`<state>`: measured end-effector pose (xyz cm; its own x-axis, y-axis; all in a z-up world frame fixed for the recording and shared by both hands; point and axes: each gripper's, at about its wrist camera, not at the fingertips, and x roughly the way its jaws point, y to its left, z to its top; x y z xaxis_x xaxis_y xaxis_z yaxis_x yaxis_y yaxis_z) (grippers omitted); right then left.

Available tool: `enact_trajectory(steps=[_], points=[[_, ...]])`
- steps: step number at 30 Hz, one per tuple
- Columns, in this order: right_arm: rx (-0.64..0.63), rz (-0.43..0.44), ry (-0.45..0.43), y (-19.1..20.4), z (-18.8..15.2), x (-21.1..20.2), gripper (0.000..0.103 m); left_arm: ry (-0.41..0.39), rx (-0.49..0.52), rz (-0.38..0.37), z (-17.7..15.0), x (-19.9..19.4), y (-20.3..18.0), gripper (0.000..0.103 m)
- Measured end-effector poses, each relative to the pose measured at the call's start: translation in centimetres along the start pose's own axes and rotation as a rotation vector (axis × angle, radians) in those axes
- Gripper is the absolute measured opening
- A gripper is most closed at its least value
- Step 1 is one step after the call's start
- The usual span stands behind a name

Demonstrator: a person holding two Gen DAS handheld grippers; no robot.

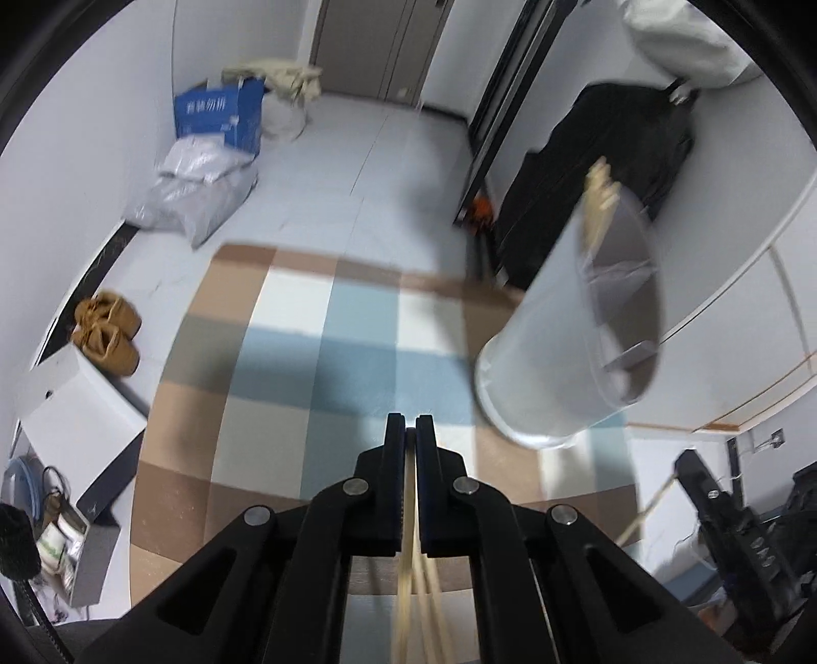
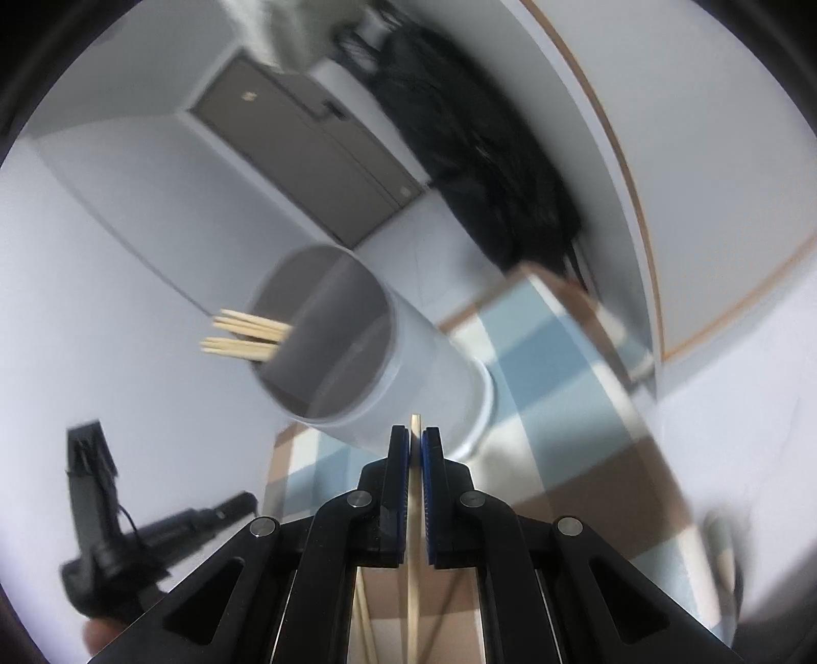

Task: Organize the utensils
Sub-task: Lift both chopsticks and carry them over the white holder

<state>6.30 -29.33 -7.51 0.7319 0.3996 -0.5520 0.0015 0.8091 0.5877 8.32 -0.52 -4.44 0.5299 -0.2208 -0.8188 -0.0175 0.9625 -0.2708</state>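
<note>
Left wrist view: left gripper [image 1: 410, 426] jaws pinch chopsticks [image 1: 411, 572]; right gripper [image 2: 415, 439] jaws pinch one chopstick [image 2: 414, 511].

A lived-in home room, pale tiled floor [image 1: 398, 168], grey closet doors [image 1: 378, 46], brown slippers [image 1: 107, 332] by the wall, blue cardboard box [image 1: 219, 115] and stuffed plastic bags [image 1: 199, 194], dark coat [image 1: 628, 138] hanging, checked cloth on the desk [image 1: 327, 357]

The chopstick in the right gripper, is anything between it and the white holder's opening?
Nothing visible. The chopstick is pinched in the right gripper, and the white holder stands just beyond, its mouth open, with chopsticks already inside.
</note>
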Motion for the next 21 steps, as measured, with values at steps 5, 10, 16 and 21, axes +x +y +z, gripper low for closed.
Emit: enact_trajectory(steps=[5,10,16,21], points=[[-0.157,0.04,-0.082,3.4,-0.6,-1.8,0.004,-0.09,0.018,-0.059,0.1,-3.0,-0.6,0.0],[-0.305,0.056,-0.142,6.4,-1.9,-3.3,0.004,-0.128,0.076,-0.05,-0.5,-4.6,-0.8,0.0],[-0.396,0.045,-0.162,7.8,-2.5,-3.7,0.004,-0.19,0.104,-0.092,-1.4,-6.8,-0.8,0.0],[-0.455,0.029,-0.19,8.7,-2.7,-4.0,0.004,-0.218,0.126,-0.107,-2.0,-7.7,-0.7,0.0]])
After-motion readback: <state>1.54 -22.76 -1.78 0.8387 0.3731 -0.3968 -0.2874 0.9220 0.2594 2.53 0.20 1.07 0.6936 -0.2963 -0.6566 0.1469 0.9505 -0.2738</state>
